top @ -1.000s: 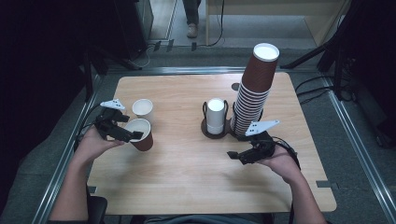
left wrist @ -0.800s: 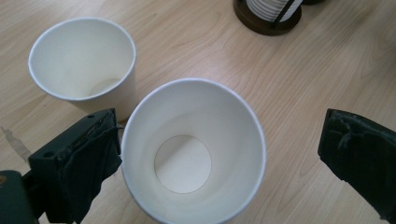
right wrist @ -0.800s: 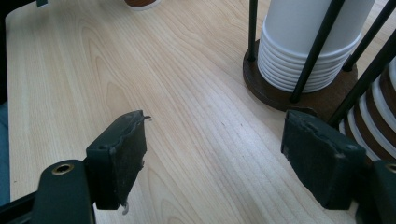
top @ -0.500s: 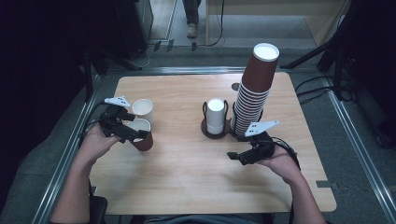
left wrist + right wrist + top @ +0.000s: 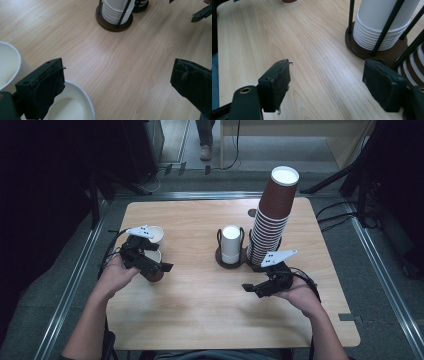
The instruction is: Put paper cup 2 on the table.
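A brown paper cup (image 5: 154, 271) with a white inside (image 5: 72, 106) stands upright on the table, just in front of a white cup (image 5: 155, 234) (image 5: 7, 65). My left gripper (image 5: 152, 264) (image 5: 120, 82) hovers over the brown cup with its jaws wide open. Its left pad (image 5: 48, 86) overlaps the cup's rim, and the other jaw is far off to the side. My right gripper (image 5: 252, 288) (image 5: 327, 85) is open and holds nothing, low over the wood beside the holder of stacked white cups (image 5: 231, 245) (image 5: 382, 22).
A tall leaning stack of brown cups (image 5: 271, 220) stands right of the white stack, close behind my right hand. The wooden table (image 5: 200, 315) has bare wood in the middle and front. A dark floor with metal rails surrounds it.
My left hand has shifted slightly toward the near side with the brown cup, which now stands under the open jaws. The right gripper has stayed put.
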The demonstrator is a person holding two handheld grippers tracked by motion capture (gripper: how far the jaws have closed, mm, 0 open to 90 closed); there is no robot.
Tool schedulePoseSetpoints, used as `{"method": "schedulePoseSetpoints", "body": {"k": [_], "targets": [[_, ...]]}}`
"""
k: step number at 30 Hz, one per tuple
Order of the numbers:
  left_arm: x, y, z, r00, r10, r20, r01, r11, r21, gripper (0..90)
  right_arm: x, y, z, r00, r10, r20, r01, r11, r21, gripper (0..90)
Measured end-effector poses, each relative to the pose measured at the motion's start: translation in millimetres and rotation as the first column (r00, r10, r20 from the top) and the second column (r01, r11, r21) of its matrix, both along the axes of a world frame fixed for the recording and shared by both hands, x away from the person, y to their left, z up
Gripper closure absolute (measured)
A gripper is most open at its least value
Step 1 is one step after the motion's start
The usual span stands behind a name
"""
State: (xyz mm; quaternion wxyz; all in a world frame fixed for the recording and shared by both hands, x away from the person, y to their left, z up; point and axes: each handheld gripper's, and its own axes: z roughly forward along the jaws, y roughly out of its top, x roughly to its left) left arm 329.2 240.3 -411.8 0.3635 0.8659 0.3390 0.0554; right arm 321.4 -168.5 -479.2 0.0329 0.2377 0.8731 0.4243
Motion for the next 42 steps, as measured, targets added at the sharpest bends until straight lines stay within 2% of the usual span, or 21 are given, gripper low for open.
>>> {"method": "schedulePoseSetpoints", "body": {"k": [3,9,19,23,30,42], "targets": [[-1.1,-8.9,-2.2,0.9996,-0.027,0.003,0.027,0.9996,0.007,0.0,-0.2,0.2,-0.1,1.0000,0.001,0.002,-0.001,1.000,0.000,22.4],[-1.6,-26.3,-8.2,0.9988,-0.048,-0.001,0.048,0.9988,0.000,0.0,-0.2,1.7,0.0,1.0000,0.002,0.005,-0.002,1.000,0.006,22.3],[-3.4,-52.6,-19.3,0.9966,-0.081,0.014,0.080,0.9955,0.050,0.0,-1.0,4.8,-2.1,0.9998,0.014,0.013,-0.014,1.000,-0.004,22.3],[-4.6,-62.0,-23.5,0.9959,-0.090,0.013,0.089,0.9949,0.047,0.0,-2.2,6.6,-3.5,0.9997,0.016,0.017,-0.016,1.000,-0.007,22.3],[-7.3,-79.5,-33.5,0.9929,-0.118,0.015,0.117,0.9904,0.074,0.0,-3.6,9.0,-5.5,0.9995,0.021,0.024,-0.020,1.000,-0.015,22.3],[-10.7,-102.6,-51.4,0.9882,-0.153,0.005,0.152,0.9857,0.073,0.0,-6.5,14.0,-9.4,0.9983,0.039,0.044,-0.037,0.999,-0.040,22.1]]}}
